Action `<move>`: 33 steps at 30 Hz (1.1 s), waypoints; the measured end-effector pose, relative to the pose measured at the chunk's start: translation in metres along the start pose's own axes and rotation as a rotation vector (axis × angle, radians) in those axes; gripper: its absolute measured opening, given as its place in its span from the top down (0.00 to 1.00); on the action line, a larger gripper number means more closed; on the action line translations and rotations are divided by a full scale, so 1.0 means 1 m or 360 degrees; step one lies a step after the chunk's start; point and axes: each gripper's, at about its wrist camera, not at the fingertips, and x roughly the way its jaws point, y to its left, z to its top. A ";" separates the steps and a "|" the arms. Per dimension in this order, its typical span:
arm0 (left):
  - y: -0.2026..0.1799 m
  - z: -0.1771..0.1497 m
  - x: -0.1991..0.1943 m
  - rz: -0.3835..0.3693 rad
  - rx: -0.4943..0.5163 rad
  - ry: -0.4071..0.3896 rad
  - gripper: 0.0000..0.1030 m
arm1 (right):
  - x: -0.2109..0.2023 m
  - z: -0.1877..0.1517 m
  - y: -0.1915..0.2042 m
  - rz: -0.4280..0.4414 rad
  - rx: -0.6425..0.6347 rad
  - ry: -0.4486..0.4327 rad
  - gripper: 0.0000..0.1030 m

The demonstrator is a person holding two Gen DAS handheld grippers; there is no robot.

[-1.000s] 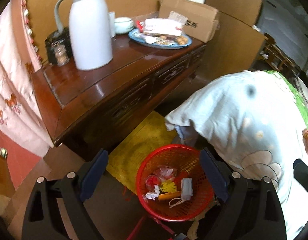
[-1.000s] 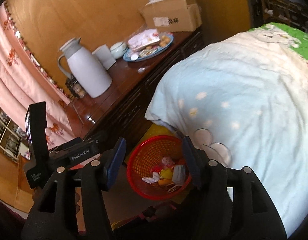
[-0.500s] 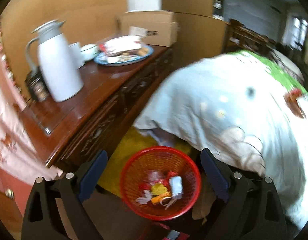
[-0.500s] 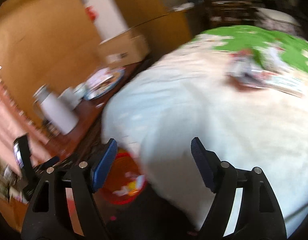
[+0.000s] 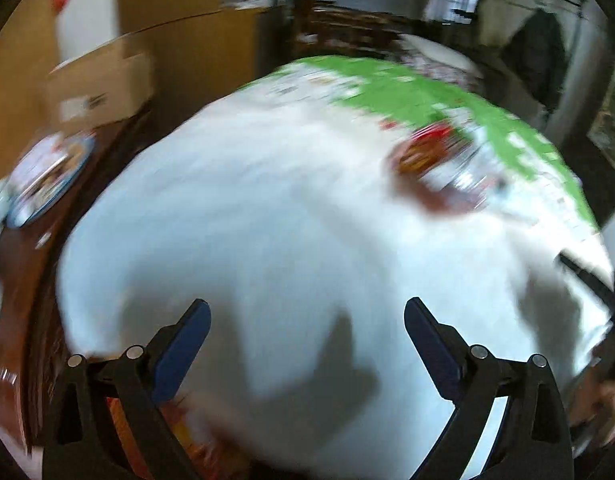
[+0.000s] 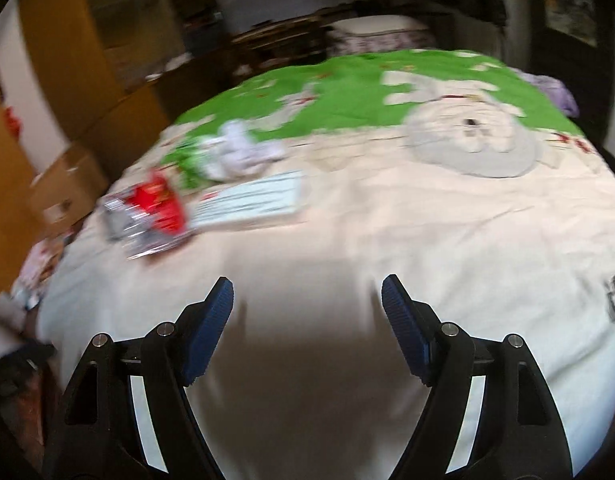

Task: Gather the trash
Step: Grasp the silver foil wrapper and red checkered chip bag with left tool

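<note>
Trash lies on the bed (image 6: 387, 232): a red and clear wrapper (image 6: 151, 208), a flat white packet (image 6: 251, 200) and crumpled white paper (image 6: 239, 152). The wrapper shows blurred in the left wrist view (image 5: 431, 156). My right gripper (image 6: 307, 304) is open and empty, above the cream bedspread, short of the trash. My left gripper (image 5: 305, 328) is open and empty over the near part of the bed (image 5: 267, 220). A sliver of the red basket (image 5: 123, 432) shows at the lower left.
A dark wooden sideboard (image 5: 23, 264) with a blue plate (image 5: 47, 184) and a cardboard box (image 5: 103, 84) stands left of the bed. The far bedspread is green (image 6: 347, 92). Dark furniture stands behind the bed.
Both grippers have swung up and right, away from the red basket on the floor, to face the bed top. The trash on the bed has come into view. Both stay open.
</note>
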 end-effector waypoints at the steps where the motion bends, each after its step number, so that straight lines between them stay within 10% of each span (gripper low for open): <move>1: -0.013 0.016 0.008 -0.0033 0.0022 -0.0002 0.07 | 0.005 0.000 -0.005 -0.0004 0.0017 0.0005 0.28; 7: -0.075 0.087 0.058 -0.0151 0.0122 -0.0015 0.06 | 0.020 -0.001 -0.014 0.0106 0.0062 0.0027 0.22; 13: -0.115 0.111 0.134 0.0010 0.0203 0.0110 0.06 | 0.023 -0.004 -0.013 0.0171 0.0042 0.0050 0.18; 22: -0.047 0.074 0.120 0.0308 0.0153 0.0118 0.06 | 0.022 -0.004 -0.018 0.0230 0.0083 0.0043 0.17; 33: -0.024 0.057 0.098 0.0196 0.0153 -0.0100 0.06 | 0.022 -0.003 -0.018 0.0225 0.0073 0.0051 0.16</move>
